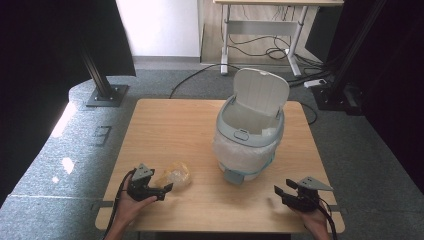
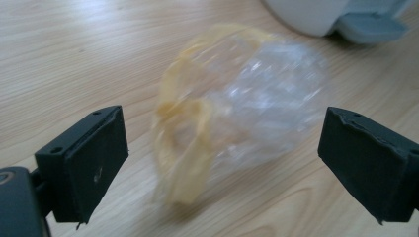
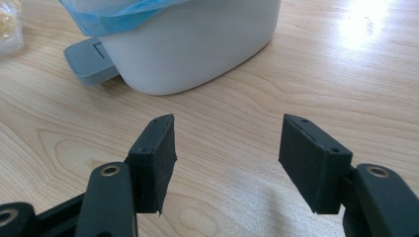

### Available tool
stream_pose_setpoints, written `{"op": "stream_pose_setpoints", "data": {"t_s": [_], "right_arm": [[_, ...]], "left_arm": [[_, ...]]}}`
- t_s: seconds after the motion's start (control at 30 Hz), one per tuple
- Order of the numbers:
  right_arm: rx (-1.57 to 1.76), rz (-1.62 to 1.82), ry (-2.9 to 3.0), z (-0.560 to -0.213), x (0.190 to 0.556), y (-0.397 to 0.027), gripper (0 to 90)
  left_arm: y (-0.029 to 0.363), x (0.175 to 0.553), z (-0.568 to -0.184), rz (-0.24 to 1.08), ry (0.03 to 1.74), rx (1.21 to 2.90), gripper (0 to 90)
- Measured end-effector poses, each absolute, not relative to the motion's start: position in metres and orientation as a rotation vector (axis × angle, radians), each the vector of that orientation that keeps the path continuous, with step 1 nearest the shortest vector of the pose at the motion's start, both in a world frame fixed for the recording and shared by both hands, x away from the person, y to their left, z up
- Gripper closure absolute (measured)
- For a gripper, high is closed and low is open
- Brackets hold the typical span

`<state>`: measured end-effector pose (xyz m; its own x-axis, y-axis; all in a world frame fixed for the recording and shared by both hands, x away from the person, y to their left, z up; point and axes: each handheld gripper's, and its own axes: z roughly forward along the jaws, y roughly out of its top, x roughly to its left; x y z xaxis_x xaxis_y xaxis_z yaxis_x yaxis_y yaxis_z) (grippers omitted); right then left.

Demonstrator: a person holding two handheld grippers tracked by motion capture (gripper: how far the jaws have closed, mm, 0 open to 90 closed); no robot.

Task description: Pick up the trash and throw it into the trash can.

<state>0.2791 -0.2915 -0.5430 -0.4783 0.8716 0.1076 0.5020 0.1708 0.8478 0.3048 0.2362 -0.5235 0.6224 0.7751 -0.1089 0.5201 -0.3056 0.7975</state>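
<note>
Looking down, my left fingers (image 1: 167, 188) stand beside the wrapper (image 1: 175, 175), the bin (image 1: 250, 131) open beyond. Up close, they gape wide, wrapper (image 2: 237, 113) lying unheld between them on the desk (image 2: 74, 54). My right fingers (image 3: 225, 163) spread empty before the bin (image 3: 197, 54). Binning remains.

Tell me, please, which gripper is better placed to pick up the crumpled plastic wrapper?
Left: the left gripper is open with the wrapper just beyond its jaws, while the right gripper faces the bin's base.
</note>
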Motion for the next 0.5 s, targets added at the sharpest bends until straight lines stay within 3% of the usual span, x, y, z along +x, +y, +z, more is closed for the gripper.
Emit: {"op": "stream_pose_setpoints", "data": {"t_s": [0.33, 0.5], "right_arm": [[1.298, 1.225, 2.054, -0.544, 0.279, -0.290, 38.5], [1.302, 1.224, 2.053, -0.545, 0.279, -0.291, 38.5]], "left_arm": [[0.211, 0.322, -0.524, 0.356, 0.981, 2.048, 4.8], [0.201, 0.328, -0.533, 0.358, 0.984, 2.084, 10.0]]}}
